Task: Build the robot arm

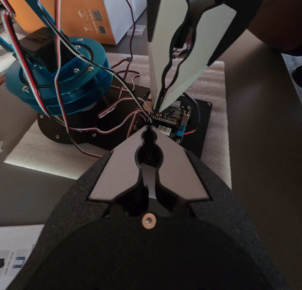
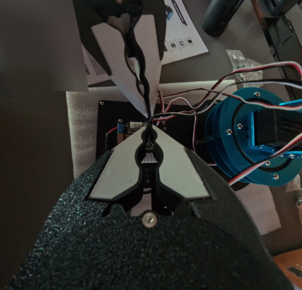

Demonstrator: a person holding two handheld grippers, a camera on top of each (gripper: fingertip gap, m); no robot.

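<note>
My left gripper is shut, with its tips at the point where several red, white and black servo wires meet the edge of a small circuit board. It pinches those wire ends. My right gripper is also shut and comes in from the opposite side. Its tips touch down on the board just beside the left gripper's tips. I cannot tell whether it grips anything. The wires run to a blue round robot-arm base, which also shows in the right wrist view.
The board and the blue base sit on a black baseplate on a white foam sheet. An orange and white box stands behind. A printed sheet, a dark cylinder and a plastic bag of parts lie nearby. Only a small space, under 4 cm, lies between the two pairs of fingers.
</note>
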